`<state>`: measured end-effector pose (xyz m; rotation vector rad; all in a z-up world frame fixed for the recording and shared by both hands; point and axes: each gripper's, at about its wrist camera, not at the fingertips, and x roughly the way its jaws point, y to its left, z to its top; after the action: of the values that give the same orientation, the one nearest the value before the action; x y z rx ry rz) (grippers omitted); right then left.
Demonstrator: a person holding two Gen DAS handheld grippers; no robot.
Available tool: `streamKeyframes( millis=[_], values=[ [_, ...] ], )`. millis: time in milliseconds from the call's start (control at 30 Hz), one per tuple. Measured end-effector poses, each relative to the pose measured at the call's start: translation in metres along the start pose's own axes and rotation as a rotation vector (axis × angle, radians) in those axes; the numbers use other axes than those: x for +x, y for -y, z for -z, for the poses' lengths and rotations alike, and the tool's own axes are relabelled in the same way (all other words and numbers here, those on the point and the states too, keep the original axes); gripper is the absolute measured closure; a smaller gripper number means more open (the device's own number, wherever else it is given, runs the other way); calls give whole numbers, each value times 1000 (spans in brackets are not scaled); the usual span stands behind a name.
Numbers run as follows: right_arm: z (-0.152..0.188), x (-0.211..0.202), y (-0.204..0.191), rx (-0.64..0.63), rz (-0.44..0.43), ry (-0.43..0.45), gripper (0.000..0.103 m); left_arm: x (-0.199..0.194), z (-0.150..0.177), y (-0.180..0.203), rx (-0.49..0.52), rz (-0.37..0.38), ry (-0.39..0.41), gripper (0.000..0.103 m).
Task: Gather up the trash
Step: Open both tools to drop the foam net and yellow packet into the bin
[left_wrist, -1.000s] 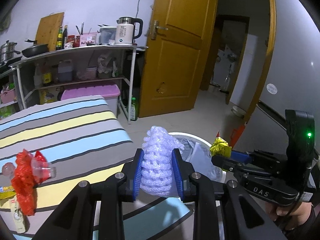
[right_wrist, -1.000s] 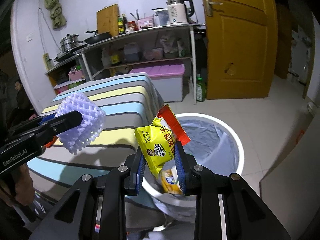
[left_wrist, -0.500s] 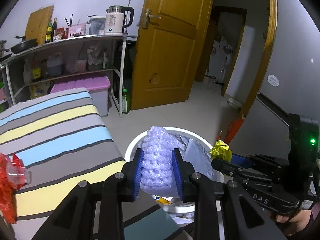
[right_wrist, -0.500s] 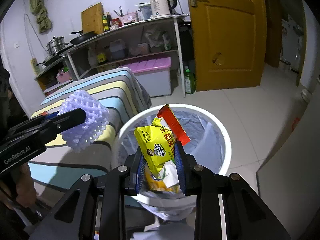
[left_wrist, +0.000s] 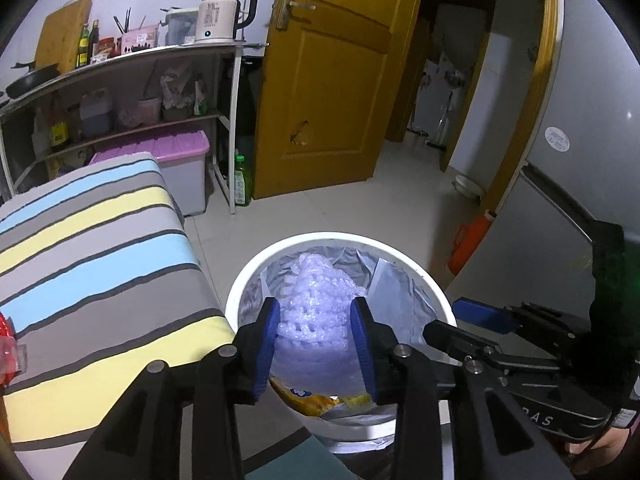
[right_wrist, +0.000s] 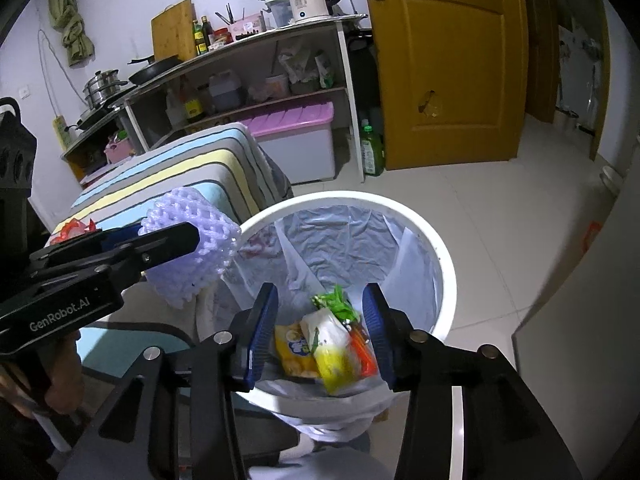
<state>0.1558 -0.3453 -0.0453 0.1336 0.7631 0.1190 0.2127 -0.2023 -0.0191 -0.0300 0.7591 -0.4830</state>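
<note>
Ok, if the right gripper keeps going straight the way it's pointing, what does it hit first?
Probably the snack wrappers lying in the lined trash bin. The open right gripper points down into the bin's mouth with nothing between its fingers. Depth is hard to judge through the fisheye.

From my left wrist view, the foam net (left_wrist: pixel 316 312) between the jaws hides most of the bin (left_wrist: pixel 256 276) floor, and only a strip of a yellow wrapper (left_wrist: pixel 308 398) shows below it. Left of the jaws, a red wrapper (left_wrist: pixel 7 344) is cut off by the picture's edge. In my right wrist view the print on the packets (right_wrist: pixel 320 344) between the spread jaws is too small to read.
</note>
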Motion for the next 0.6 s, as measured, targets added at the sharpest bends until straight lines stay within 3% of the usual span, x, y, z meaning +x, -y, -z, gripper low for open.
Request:
streamKeyframes(
  millis=[167,600],
  values=[
    [0,2,0,-4,0,2,58,4,0,-7,-16,6,-5,56],
    [2,-15,-12,-34,-4,37,58,-25,4,-18,-70,43,38,56]
  ],
)
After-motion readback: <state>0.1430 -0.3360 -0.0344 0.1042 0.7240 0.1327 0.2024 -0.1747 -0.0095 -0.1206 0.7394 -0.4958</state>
